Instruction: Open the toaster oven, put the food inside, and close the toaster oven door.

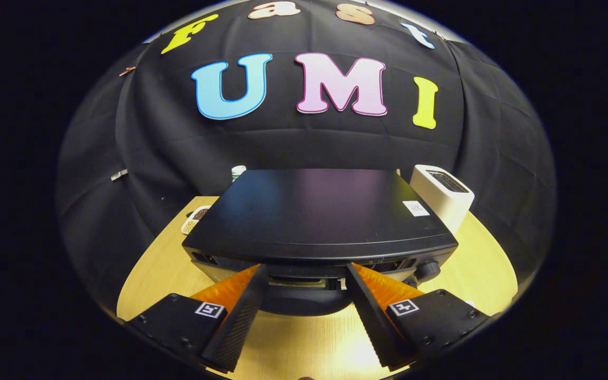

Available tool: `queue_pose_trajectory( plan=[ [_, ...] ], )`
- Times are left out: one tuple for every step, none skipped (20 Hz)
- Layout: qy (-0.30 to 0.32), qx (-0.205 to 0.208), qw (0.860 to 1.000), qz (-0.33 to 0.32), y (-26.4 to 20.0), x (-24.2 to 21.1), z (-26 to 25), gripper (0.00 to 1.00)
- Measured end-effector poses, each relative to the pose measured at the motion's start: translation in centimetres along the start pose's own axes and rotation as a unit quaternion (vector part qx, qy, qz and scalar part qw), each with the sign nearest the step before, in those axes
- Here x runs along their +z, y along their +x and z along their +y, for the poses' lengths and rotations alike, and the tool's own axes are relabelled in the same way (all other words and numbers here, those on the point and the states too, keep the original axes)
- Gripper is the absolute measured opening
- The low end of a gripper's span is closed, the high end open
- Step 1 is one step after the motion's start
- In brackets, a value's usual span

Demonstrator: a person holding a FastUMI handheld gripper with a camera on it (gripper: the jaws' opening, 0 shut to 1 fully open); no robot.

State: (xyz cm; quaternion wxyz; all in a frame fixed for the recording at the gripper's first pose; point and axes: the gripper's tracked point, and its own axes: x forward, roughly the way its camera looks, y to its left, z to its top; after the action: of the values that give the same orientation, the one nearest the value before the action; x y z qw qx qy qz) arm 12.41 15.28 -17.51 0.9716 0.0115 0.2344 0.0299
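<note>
Gripper (304,274) is spread wide and holds nothing, fingertips at the near top edge of the toaster oven (320,211), which sits mid-table (151,279) with a white toaster (441,195) at its far right. Door state is hard to read from above. Risk: the fingers miss the handle tucked under the overhang and shove the oven back.

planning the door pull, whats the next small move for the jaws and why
Probably ease the gripper forward and down onto the door handle of the toaster oven, then close. The jaws stand open, straddling the handle at the oven's top front edge, and the door looks shut.
</note>
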Motion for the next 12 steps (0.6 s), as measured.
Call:
queue_pose_trajectory(
  plan=[
    [0.000,0.000,1.000,0.003,-0.3,-0.1,0.0,0.97],
    [0.004,0.000,1.000,0.008,-0.5,-0.4,0.0,0.97],
    [0.007,0.001,1.000,0.012,-0.7,-0.6,0.0,0.97],
    [0.006,0.003,1.000,0.016,-1.0,-0.9,0.0,0.97],
    [0.004,0.005,1.000,0.016,-1.4,-1.1,0.1,0.97],
    [0.004,0.007,1.000,0.018,-1.8,-1.4,0.1,0.97],
    [0.005,0.008,1.000,0.021,-2.0,-1.8,0.0,0.97],
    [0.007,0.010,1.000,0.025,-2.4,-2.3,0.0,0.96],
    [0.007,0.012,1.000,0.027,-2.8,-2.7,0.0,0.96],
    [0.004,0.014,0.999,0.030,-3.2,-3.1,0.1,0.96],
    [0.002,0.017,0.999,0.034,-3.6,-3.6,0.1,0.96],
    [0.001,0.020,0.999,0.039,-4.0,-4.1,0.1,0.96]
  ],
)
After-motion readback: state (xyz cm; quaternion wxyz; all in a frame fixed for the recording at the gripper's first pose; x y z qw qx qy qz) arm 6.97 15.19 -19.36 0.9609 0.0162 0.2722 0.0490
